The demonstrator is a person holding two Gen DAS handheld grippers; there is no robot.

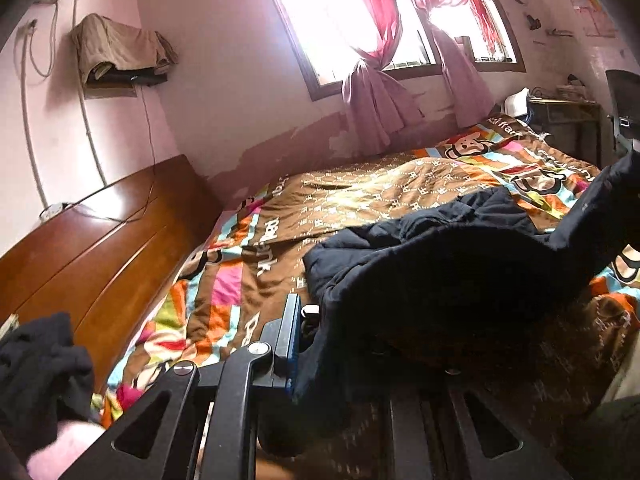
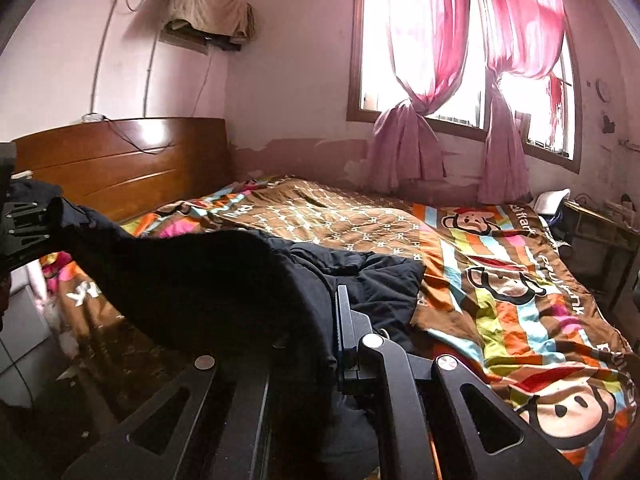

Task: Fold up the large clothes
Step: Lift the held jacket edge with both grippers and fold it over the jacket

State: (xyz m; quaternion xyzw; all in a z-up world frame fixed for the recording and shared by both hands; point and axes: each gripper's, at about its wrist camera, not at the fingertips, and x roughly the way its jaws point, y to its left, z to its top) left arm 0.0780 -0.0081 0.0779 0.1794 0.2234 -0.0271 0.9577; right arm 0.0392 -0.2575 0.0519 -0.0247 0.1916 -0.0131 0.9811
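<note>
Midway over a bed, 2 hand-held grippers stretch a dark navy padded garment (image 1: 432,264) between them, its near edge lifted clear of the brown-and-multicoloured cartoon monkey-print bedspread (image 1: 224,280) while its far part lies bunched on the cover. Seen from the left wrist camera, the left gripper (image 1: 316,344) has its jaws pressed on the cloth at the garment's edge; 1 blue-faced finger (image 1: 288,332) shows beside the fabric and the other is hidden under it. From the right wrist camera, the right gripper (image 2: 320,344) likewise pinches an edge of the same garment (image 2: 224,280), dark fabric draping over its black finger (image 2: 344,320) and covering the rest. The left gripper also appears at the left margin of that view, with cloth running up to it, which suggests the 2 holds sit at opposite ends of 1 edge, kept apart so the material hangs taut enough to be laid flat or doubled over. Judging from the rumpled far portion, the fold looks barely begun, and the next move probably calls for carrying the raised edge across evenly so that neither corner sags or slips. A second dark cloth heap (image 1: 40,364) sits near the polished brown wooden headboard (image 1: 100,240), and tied pink curtains (image 2: 412,148) frame the bright window (image 2: 472,60) behind.
</note>
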